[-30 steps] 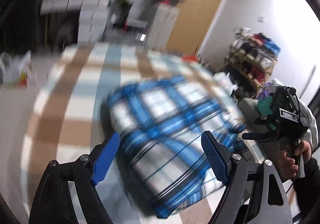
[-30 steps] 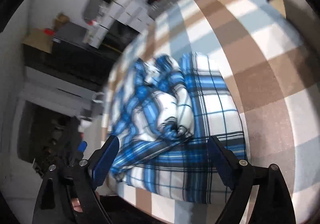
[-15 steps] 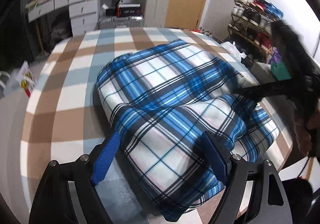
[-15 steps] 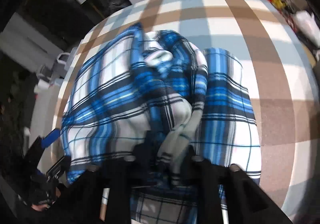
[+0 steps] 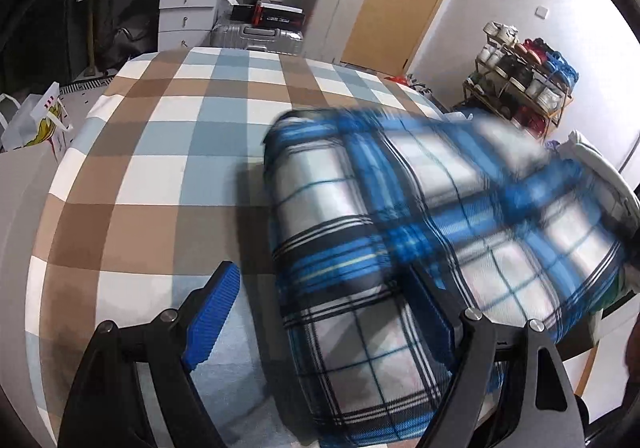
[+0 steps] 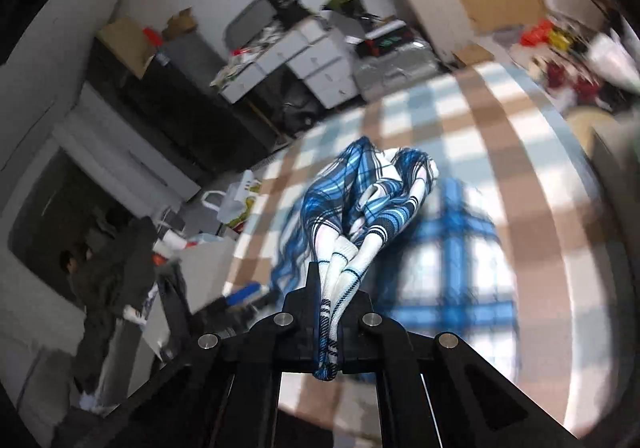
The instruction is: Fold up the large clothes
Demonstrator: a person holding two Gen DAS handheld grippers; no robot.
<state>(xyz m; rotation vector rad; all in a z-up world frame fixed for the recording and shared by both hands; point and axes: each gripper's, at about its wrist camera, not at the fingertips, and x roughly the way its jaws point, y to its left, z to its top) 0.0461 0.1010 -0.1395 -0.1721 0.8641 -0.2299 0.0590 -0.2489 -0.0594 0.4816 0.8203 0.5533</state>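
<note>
The right gripper point(image 6: 334, 322) has its jaws clenched on a bunched fold of the blue plaid garment point(image 5: 372, 248), the cloth squeezed into a narrow rope between them and hanging out below; the jaws have just been closing, with that fabric caught in the gap. From the pinch the garment trails down toward the checked bench point(image 5: 168, 136), where the rest of it lies in a heap near the right-hand edge, as the left wrist view has it, one part lifted and blurred. The left gripper point(image 5: 324, 312) hovers over the near end of the garment with its jaws released and wide: one blue pad is above bare tablecloth, the other is over the plaid, and no cloth is pinched between them. This looks like the opening of a fold, or a shake-out before one: one corner or edge is picked up while the bulk is still rumpled. The next move likely calls for the left jaws to take a matching edge or corner, so that the two hands can spread the cloth flat before laying it over. Gripping a thick bunch rather than a single edge risks dragging the whole heap off the bench edge.
</note>
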